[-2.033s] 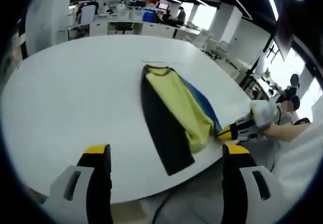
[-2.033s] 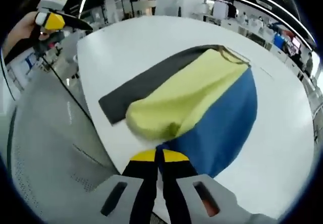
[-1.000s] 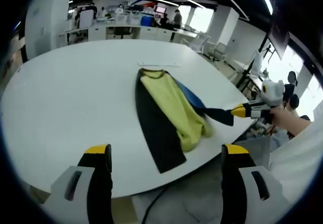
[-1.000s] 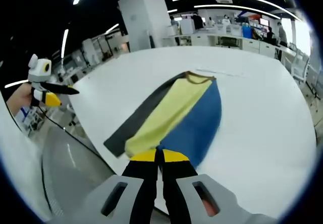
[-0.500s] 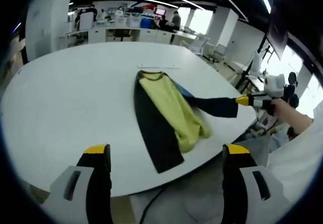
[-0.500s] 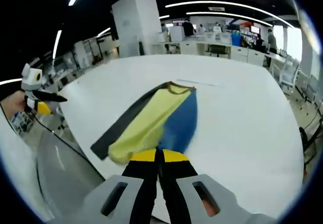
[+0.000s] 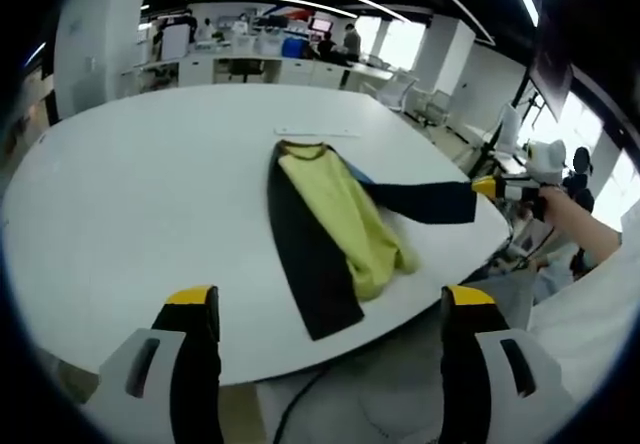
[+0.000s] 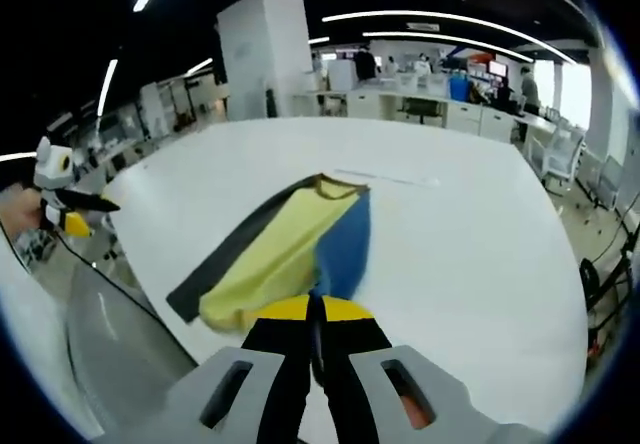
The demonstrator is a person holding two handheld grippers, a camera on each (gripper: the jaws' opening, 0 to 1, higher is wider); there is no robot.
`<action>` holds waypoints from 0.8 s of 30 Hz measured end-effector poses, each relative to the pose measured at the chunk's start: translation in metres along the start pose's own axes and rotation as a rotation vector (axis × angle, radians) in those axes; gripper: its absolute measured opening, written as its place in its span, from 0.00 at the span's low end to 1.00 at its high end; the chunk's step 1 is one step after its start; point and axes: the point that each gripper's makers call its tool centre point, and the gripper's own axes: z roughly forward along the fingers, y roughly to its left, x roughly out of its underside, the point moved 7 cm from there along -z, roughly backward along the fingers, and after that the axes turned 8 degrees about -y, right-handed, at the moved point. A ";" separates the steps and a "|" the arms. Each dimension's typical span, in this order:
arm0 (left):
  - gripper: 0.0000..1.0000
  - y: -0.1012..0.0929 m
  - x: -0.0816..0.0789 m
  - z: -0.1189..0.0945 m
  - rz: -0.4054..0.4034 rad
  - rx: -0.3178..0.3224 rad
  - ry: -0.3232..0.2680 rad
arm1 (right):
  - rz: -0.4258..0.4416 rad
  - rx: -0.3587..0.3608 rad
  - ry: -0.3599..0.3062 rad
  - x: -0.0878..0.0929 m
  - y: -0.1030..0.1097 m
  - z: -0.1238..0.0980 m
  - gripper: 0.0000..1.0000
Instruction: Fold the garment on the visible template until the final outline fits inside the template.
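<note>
A garment lies on the white oval table (image 7: 130, 194), collar end far from me. It has a black part (image 7: 305, 254), a yellow part (image 7: 350, 219) and a blue part (image 7: 420, 201). The blue part is lifted and stretched out to the right, with my right gripper (image 7: 497, 188) shut on its end. In the right gripper view the jaws (image 8: 312, 311) are closed on the blue cloth (image 8: 345, 239), beside the yellow (image 8: 275, 254) and the black (image 8: 215, 264). My left gripper (image 7: 330, 304) hangs open over the near table edge, holding nothing; it also appears far left (image 8: 60, 209).
A thin pale strip (image 7: 318, 131) lies on the table just beyond the collar. The table's near edge (image 7: 300, 364) runs close under my left jaws, with a cable below it. Desks, chairs and people fill the office behind (image 7: 250, 49).
The right gripper has lifted the blue part off the table and drawn it out to the right, so the cloth is now a taut narrow band. The left gripper has stayed open and nearly still.
</note>
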 end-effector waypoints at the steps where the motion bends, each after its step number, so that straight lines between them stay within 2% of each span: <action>1: 0.89 0.000 0.000 0.000 0.000 -0.001 0.000 | 0.001 0.007 -0.003 -0.001 -0.003 -0.001 0.02; 13: 0.89 -0.001 -0.003 0.001 0.004 0.000 0.000 | -0.026 0.060 -0.006 -0.013 -0.031 -0.014 0.02; 24: 0.89 0.001 -0.004 0.002 0.003 -0.008 0.006 | -0.056 0.098 0.002 -0.020 -0.056 -0.014 0.02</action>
